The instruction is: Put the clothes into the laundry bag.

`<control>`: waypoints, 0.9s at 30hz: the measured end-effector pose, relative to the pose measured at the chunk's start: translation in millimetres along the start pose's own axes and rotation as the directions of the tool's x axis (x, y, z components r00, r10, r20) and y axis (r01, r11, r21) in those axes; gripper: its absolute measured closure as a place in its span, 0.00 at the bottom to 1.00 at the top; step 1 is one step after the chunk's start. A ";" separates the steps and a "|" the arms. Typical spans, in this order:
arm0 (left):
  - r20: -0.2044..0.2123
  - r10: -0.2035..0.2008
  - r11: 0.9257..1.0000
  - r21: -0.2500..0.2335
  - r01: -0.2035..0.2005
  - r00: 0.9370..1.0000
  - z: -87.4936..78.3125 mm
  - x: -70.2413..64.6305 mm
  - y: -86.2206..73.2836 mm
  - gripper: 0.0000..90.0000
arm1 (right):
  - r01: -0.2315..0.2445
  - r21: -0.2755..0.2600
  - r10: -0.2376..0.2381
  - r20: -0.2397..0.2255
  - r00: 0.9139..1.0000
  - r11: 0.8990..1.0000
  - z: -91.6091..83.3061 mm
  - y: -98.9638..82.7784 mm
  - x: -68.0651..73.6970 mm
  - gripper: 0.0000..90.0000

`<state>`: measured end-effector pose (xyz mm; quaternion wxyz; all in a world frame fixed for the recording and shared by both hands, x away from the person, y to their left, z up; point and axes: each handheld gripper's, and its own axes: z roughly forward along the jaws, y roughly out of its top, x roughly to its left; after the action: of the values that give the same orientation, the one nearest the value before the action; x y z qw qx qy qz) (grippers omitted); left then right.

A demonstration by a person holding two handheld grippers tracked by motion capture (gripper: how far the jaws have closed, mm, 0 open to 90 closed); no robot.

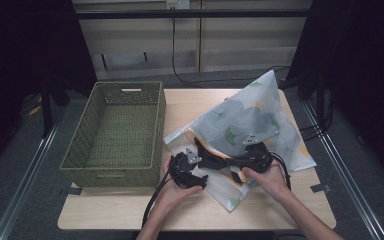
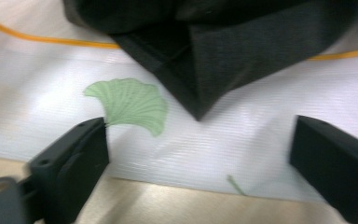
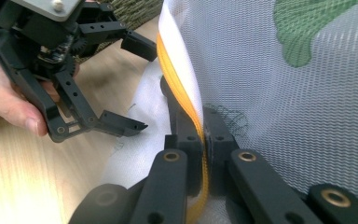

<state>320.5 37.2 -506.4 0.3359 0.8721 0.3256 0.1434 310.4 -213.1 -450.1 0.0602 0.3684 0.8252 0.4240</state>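
Note:
A white mesh bag (image 1: 250, 115) printed with green leaves lies on the right half of the table, one corner raised. A dark garment (image 1: 215, 160) sticks out of its orange-edged mouth. My right gripper (image 3: 204, 135) is shut on the bag's orange edge (image 3: 182, 98) and holds the mesh up; in the high view the right gripper (image 1: 235, 167) sits at the bag's near side. My left gripper (image 2: 198, 135) stands wide open, with nothing between its jaws, just in front of a corner of the dark garment (image 2: 205, 60). The left gripper (image 3: 142, 86) hovers beside the bag's mouth.
A green woven basket (image 1: 130, 86) stands on the left half of the wooden table (image 1: 130, 210), close to my left hand. Cables trail from both grippers toward the front edge. Dark curtains and a rail flank the table.

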 end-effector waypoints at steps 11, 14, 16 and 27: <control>0.086 0.008 0.998 -0.057 -0.003 0.996 -2.1 4.2 2.6 0.66 | 0.003 -0.004 -0.003 0.004 1.000 1.000 -1.2 -0.5 1.0 0.97; 0.112 -0.003 0.999 -0.053 0.009 0.994 -2.1 2.7 3.4 0.87 | -0.005 0.001 0.005 0.001 1.000 1.000 0.6 -0.3 -0.5 0.97; 0.125 -0.006 0.998 -0.064 0.014 0.992 -1.1 1.3 3.5 0.98 | -0.005 0.004 0.005 0.000 1.000 1.000 2.8 0.1 -1.5 0.97; 0.150 0.084 0.996 -0.045 -0.078 0.985 -8.6 -37.2 2.6 1.00 | 0.003 0.042 -0.004 0.020 1.000 0.999 15.6 -0.7 -8.0 0.98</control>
<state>289.9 15.3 -499.5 0.3704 0.8864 0.2605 0.0964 322.2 -208.4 -462.2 0.0615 0.3724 0.8339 0.4026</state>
